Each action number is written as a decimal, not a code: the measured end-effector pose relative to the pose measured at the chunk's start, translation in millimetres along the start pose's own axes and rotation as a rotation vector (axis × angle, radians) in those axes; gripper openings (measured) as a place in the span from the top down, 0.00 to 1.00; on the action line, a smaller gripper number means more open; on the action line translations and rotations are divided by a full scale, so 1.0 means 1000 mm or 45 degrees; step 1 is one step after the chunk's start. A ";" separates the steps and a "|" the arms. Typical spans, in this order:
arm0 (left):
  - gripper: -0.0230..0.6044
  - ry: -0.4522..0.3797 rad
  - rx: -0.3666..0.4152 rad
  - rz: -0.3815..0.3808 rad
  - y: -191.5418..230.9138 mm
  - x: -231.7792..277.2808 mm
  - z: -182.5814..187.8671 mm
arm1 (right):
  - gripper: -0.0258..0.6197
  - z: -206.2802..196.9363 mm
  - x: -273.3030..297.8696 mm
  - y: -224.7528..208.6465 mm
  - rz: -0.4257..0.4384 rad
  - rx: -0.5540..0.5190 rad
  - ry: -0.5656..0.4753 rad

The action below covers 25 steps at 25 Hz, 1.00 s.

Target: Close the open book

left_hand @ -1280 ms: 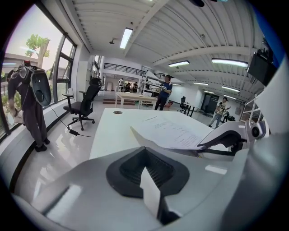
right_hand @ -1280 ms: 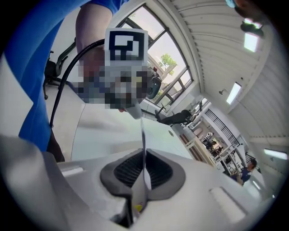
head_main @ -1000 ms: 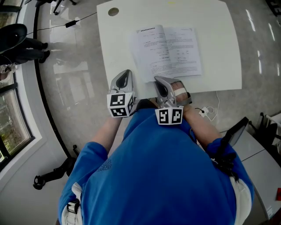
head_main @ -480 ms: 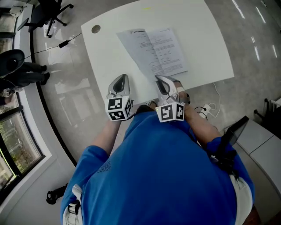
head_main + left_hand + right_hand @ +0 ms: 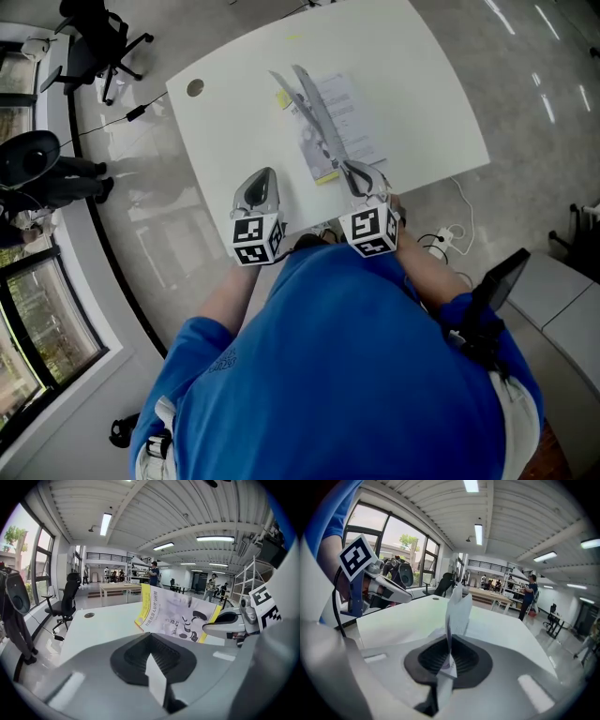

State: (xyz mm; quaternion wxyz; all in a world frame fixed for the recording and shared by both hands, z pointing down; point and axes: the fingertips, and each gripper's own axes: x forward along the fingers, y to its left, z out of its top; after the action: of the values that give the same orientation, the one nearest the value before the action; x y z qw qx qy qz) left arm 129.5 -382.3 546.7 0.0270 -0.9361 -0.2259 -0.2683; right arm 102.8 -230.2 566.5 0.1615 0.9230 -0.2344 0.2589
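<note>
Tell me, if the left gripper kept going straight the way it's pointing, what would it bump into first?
Most likely the bare white table just ahead of the left gripper, since it tilts downward. The half-raised book lies slightly to the right, though depth is hard to judge.

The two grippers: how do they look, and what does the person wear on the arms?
The left gripper and the right gripper each have a smooth silver-grey shell that narrows to the tip, with black ribbed pads inside. Each carries a white cube with black square markers at its rear. The person wears a blue short-sleeved shirt.
</note>
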 end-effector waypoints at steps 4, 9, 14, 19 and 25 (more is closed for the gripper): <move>0.95 0.010 0.020 0.007 -0.012 0.005 0.005 | 0.93 -0.016 0.002 -0.017 0.025 0.153 0.048; 0.95 0.019 0.028 0.023 -0.025 0.015 0.012 | 0.93 -0.033 0.009 -0.039 0.080 0.342 0.080; 0.95 0.026 0.038 0.039 -0.025 0.016 0.014 | 0.93 -0.046 0.015 -0.046 0.126 0.572 0.109; 0.95 0.032 0.027 0.040 -0.028 0.018 0.014 | 0.92 -0.055 0.017 -0.050 0.183 0.794 0.148; 0.95 0.031 0.025 0.038 -0.029 0.022 0.013 | 0.90 -0.061 0.018 -0.053 0.196 0.898 0.156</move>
State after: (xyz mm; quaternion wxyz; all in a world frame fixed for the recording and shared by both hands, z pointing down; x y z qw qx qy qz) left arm 139.9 -344.8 545.3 0.0430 -0.9356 -0.2143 -0.2771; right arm 118.9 -166.6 616.5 -0.1729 0.8843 -0.1894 0.3902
